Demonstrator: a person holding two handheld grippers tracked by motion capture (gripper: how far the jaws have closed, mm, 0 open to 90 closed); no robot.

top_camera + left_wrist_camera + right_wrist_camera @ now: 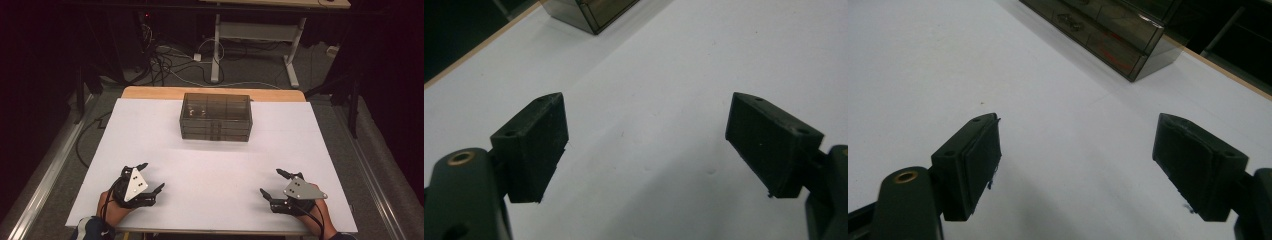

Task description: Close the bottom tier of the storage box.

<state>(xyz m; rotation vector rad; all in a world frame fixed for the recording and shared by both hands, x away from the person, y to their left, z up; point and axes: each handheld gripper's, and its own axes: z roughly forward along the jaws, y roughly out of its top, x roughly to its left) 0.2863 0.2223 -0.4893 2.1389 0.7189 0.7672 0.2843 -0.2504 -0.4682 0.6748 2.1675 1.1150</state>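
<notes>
White table (pixel 210 165); desk frame (pixel 260 35) beyond; cables (pixel 170 62) strewn on grey floor (pixel 260 70).

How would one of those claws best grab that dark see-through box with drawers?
Probably by a drawer front, from the near side. The drawer box is wide, likely wider than the open left gripper or right gripper, and its stacked drawer fronts face the person.
</notes>
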